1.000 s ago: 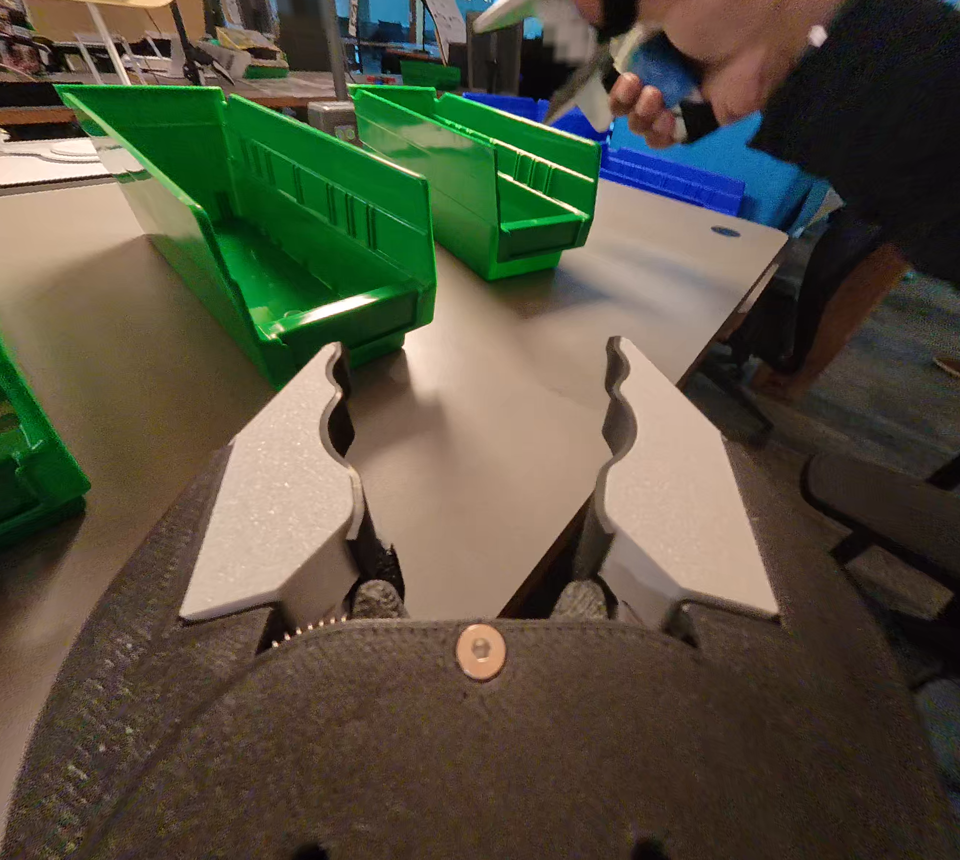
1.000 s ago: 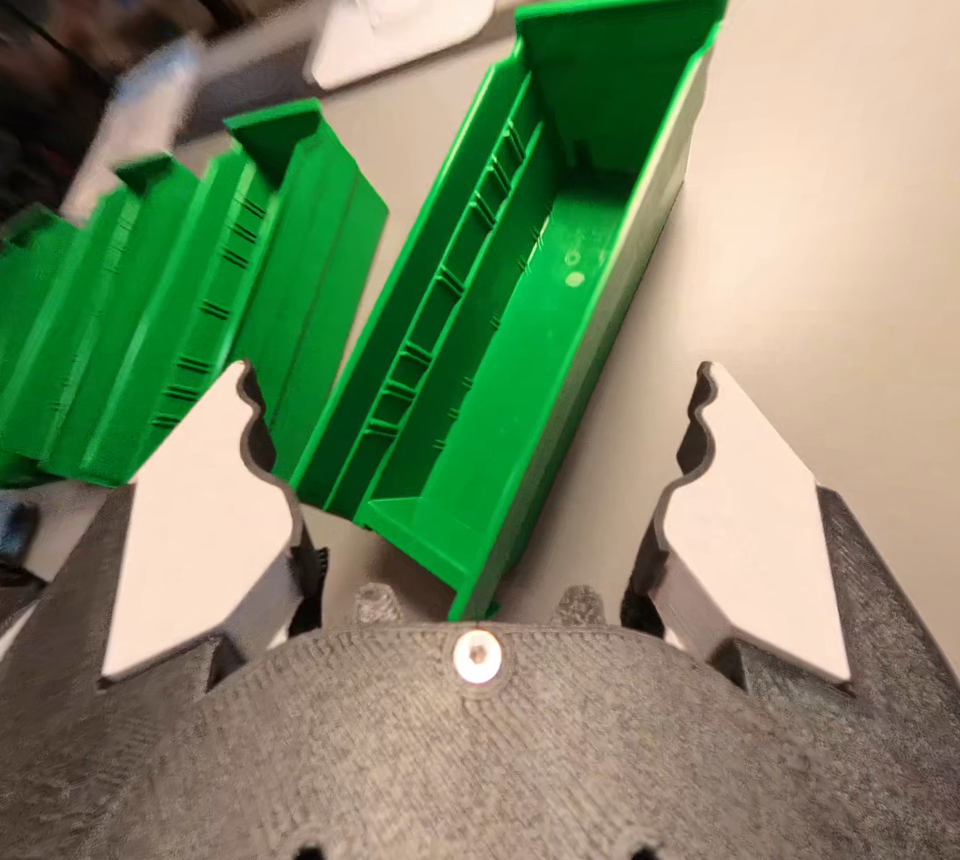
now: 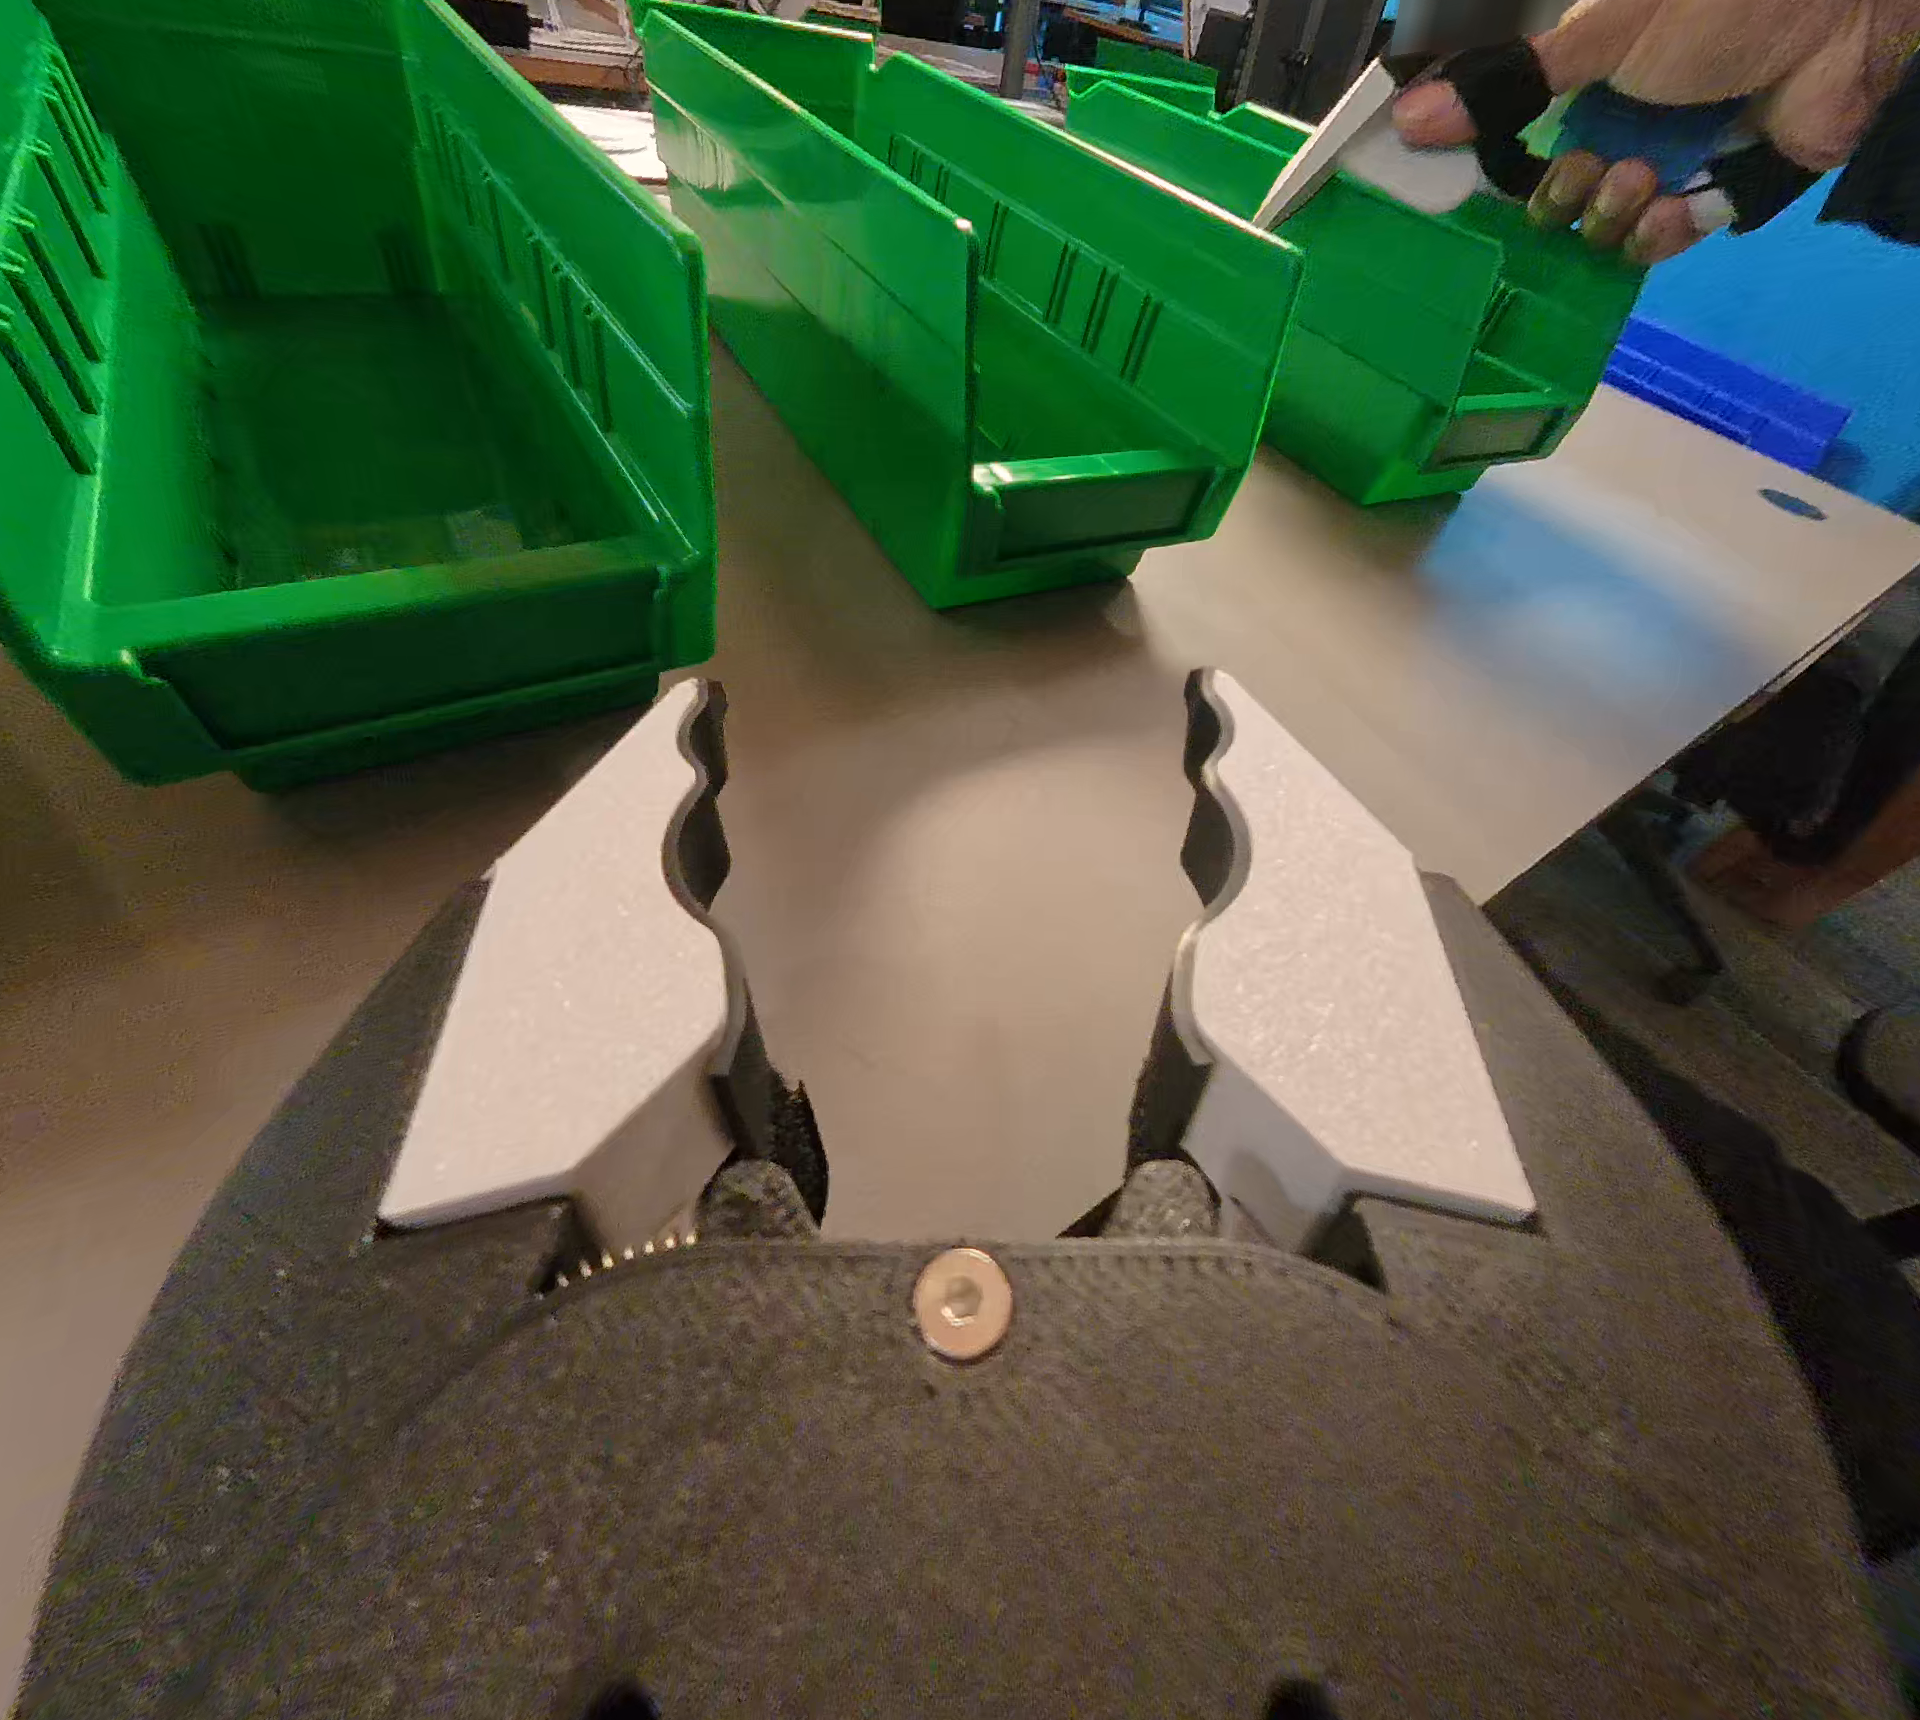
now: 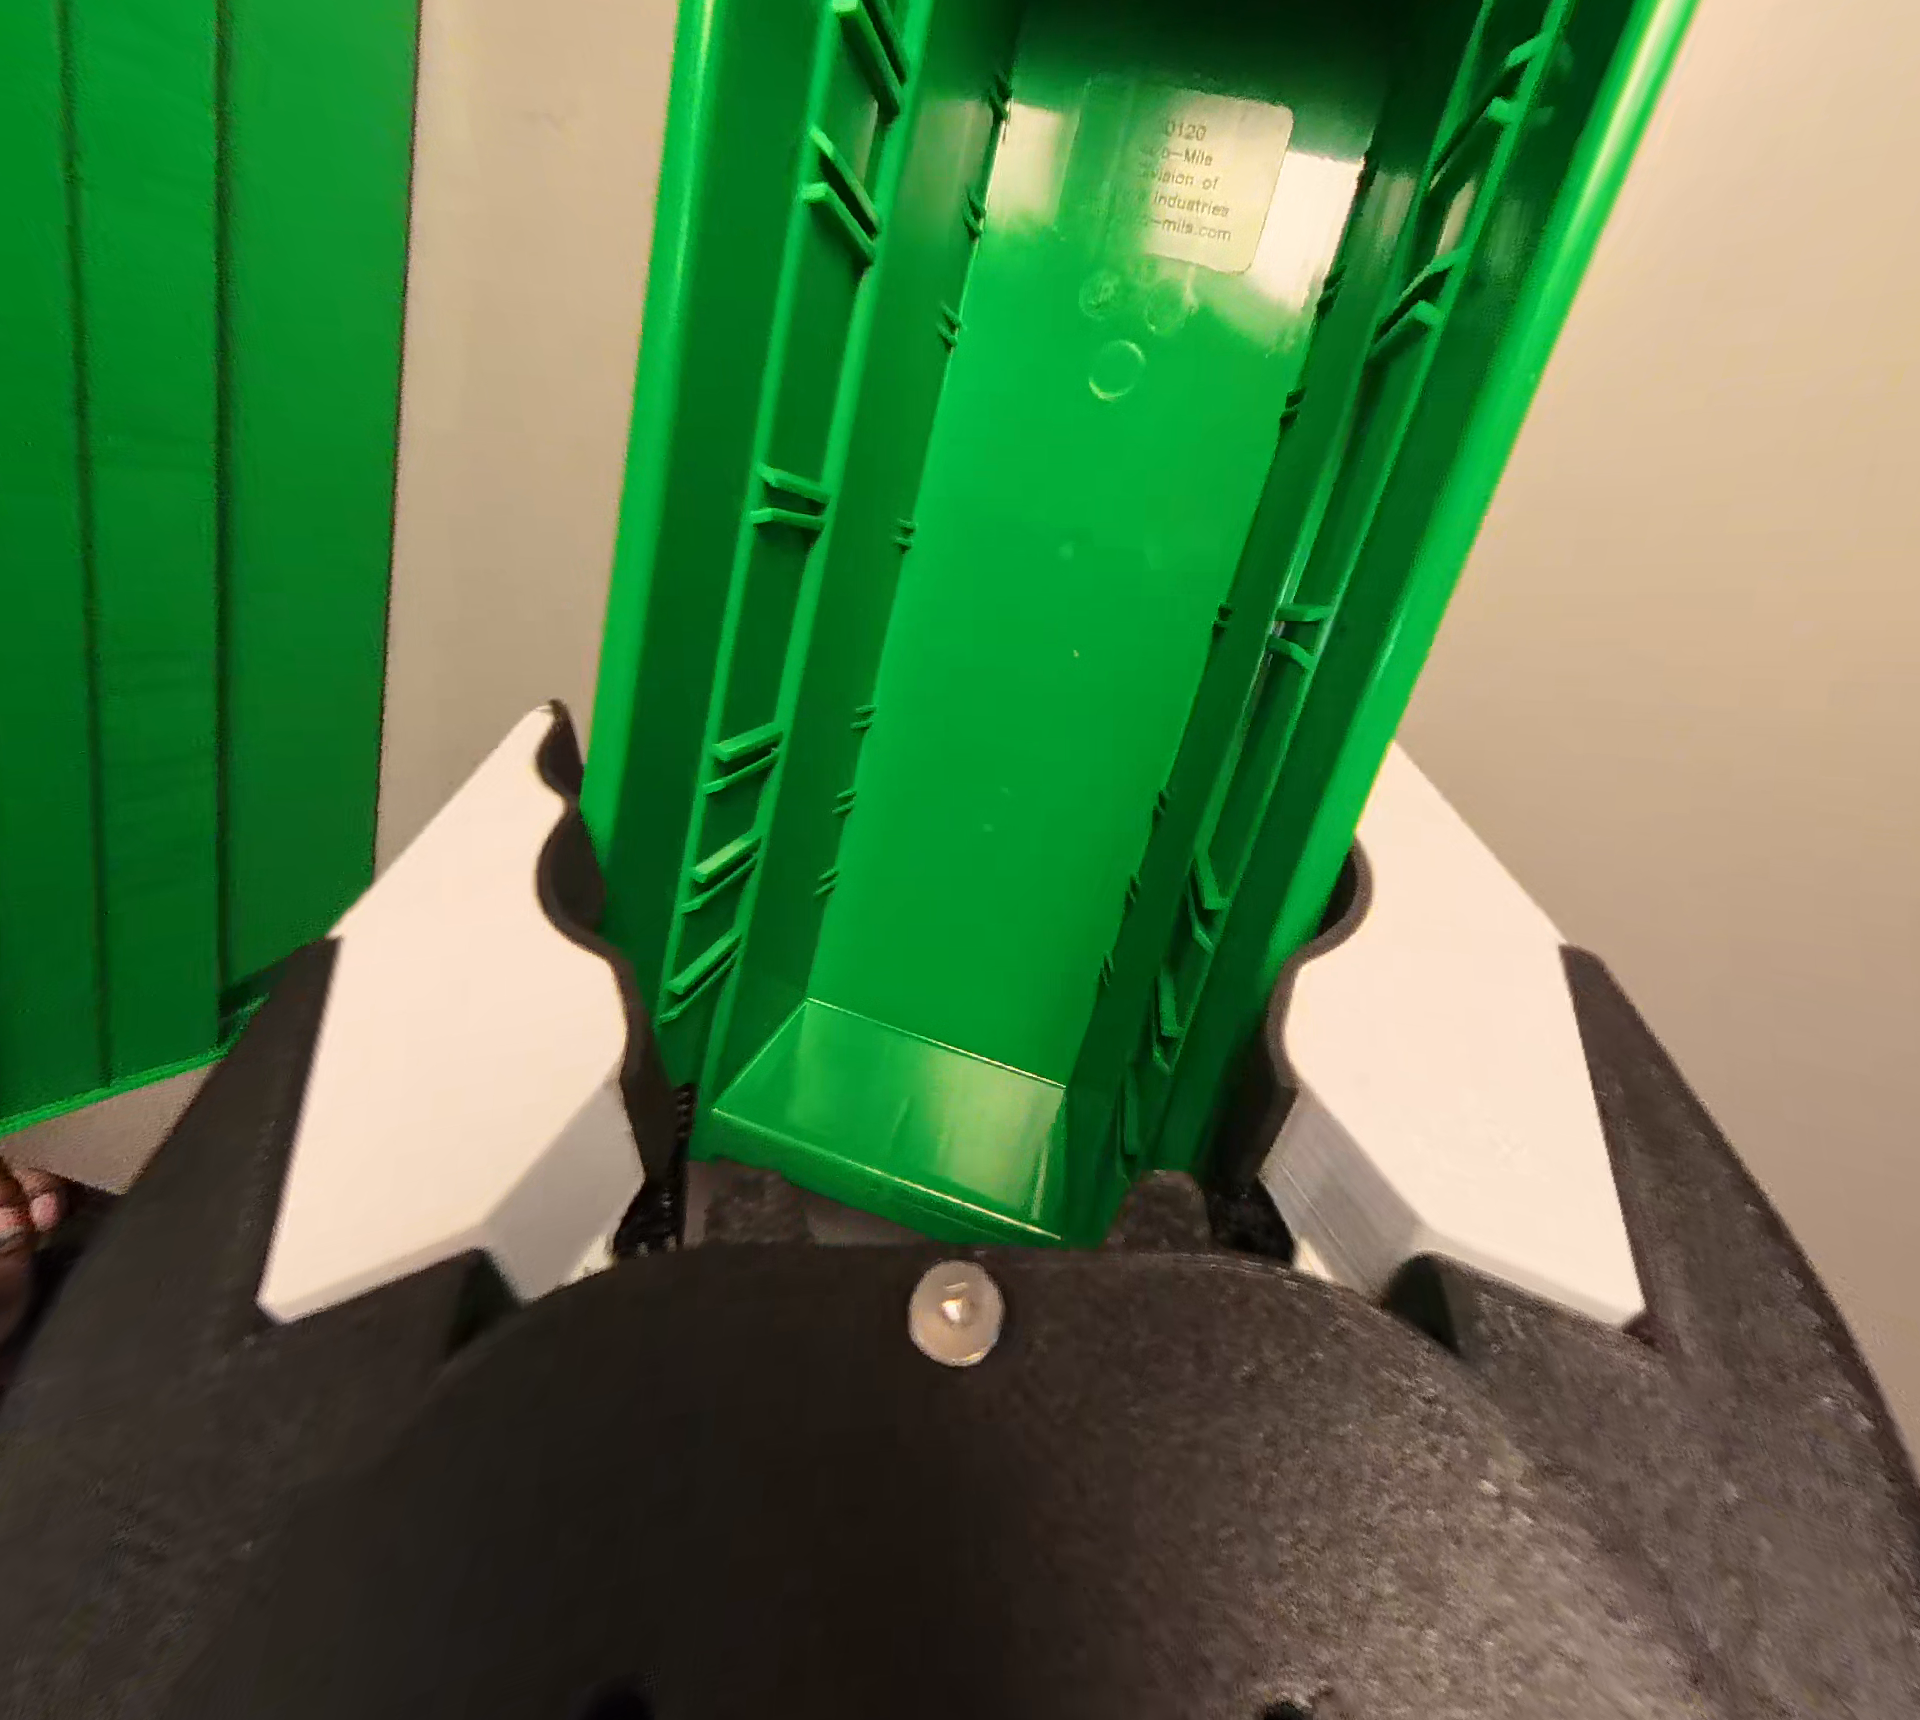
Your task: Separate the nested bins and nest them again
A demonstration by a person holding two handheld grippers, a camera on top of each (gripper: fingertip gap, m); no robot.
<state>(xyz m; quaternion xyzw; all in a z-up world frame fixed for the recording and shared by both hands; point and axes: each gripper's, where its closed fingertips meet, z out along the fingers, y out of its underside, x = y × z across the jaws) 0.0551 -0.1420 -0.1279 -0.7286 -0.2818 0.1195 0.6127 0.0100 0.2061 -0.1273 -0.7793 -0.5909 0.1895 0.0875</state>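
The grey table [image 3: 1351, 631] stood in a busy workroom, with desks and screens far behind.

The left tongs [image 3: 951, 735] were open and held nothing; only bare table lay between the two fingers. The right tongs [image 4: 971, 735] were clenched on the near end of a long green bin [image 4: 1039, 631], one pad pressed on each side wall. That bin ran away toward 12 o'clock. A second green bin [image 4: 208, 423] lay apart at 9 o'clock.

From the left tongs, a wide bin [image 3: 343, 382] sat at 10 o'clock and a narrow bin [image 3: 987, 340] at 12 o'clock. The held bin was farthest off at 2 o'clock, under the hand [image 3: 1714, 29].

To do this step well, the squeeze should probably stay even on both walls and the bin go up flat, not tipped. The thin walls might bend in, so a soft squeeze looks best. The left tongs could hold down the bin it goes into.

A second before, the right tongs were wide open above that bin, not touching it. The left tongs were farther from the bins then.
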